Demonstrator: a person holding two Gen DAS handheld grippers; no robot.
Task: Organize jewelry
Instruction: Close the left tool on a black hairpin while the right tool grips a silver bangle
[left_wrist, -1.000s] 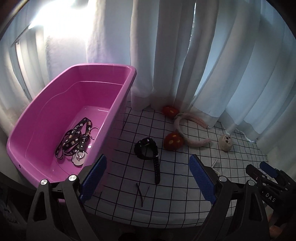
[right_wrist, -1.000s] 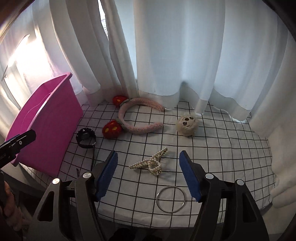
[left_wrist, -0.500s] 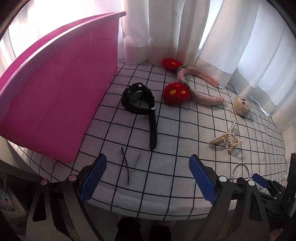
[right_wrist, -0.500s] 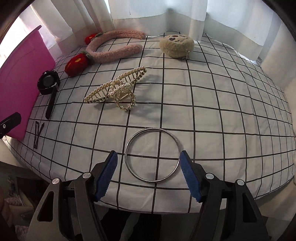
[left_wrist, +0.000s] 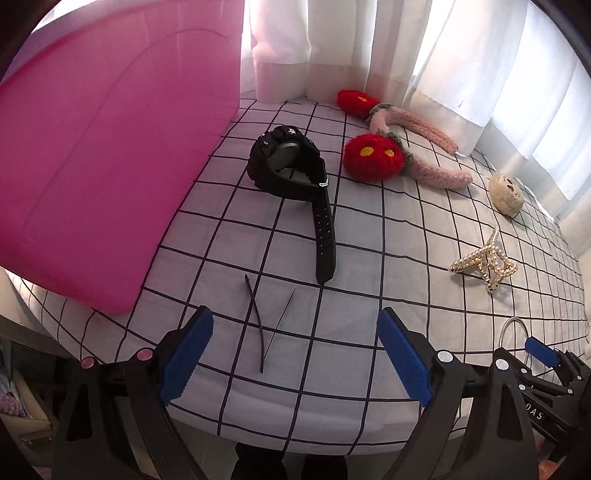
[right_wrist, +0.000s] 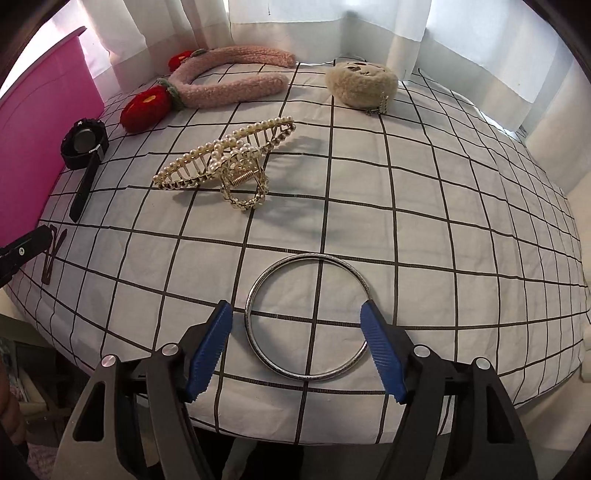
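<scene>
The silver bangle (right_wrist: 307, 317) is framed between the opening jaws of the right gripper (right_wrist: 296, 347), unclamped. The left gripper (left_wrist: 295, 354) is held wide over black hairpins (left_wrist: 264, 325), grasping nothing.

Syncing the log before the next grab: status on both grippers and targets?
Left gripper open over black hairpins. Right gripper opening, straddling silver bangle, pads not pressing. Pink bin left; nothing blocking.

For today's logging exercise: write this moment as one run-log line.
right gripper: opening, straddling silver bangle | left gripper: open over hairpins | nothing held
</scene>
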